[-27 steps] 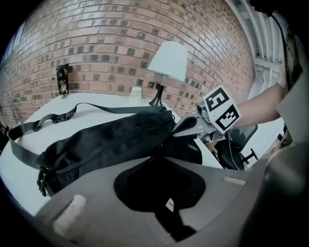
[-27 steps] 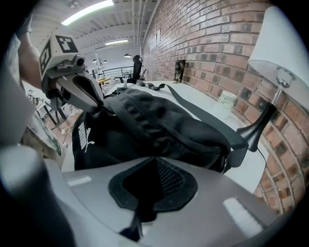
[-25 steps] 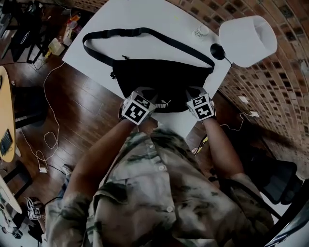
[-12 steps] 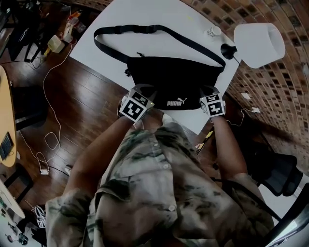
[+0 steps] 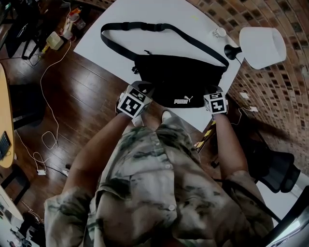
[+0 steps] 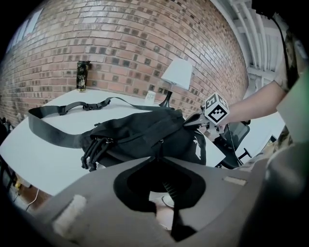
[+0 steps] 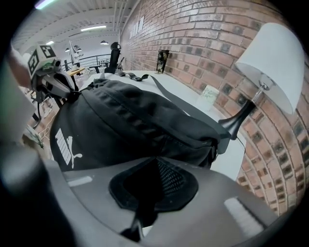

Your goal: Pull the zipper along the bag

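**Head view, left to right.** A dark plank floor (image 5: 82,96) with a glossy sheen is showing at the left. A smooth, white, rectangular bench (image 5: 159,12) is standing over it and running slantwise toward a red-brown brick wall (image 5: 231,14) of small, rough-jointed courses at the right.

A soft, oblong bag (image 5: 181,79) of black fabric is lying at the near edge of the bench. Its flat webbing strap (image 5: 145,27) is looping away over the bench top, and a white printed logo (image 5: 182,101) on its near side is facing the person.

The left tongs (image 5: 141,89) are meeting the bag's left end. In the left gripper view their jaws are pressing together on the slim zipper pull (image 6: 161,144) that is hanging from the bag's upper seam.

The right tongs (image 5: 212,90) are meeting the bag's right end. In the right gripper view their jaws are gripping the bag's fabric, with no gap showing between them.

Just past that end, a lamp (image 5: 262,46) with a matte white conical shade and a round black base is standing at the bench corner beside the wall. In the left gripper view a dark cylindrical can (image 6: 83,76) is standing far back on the bench, against the bricks.
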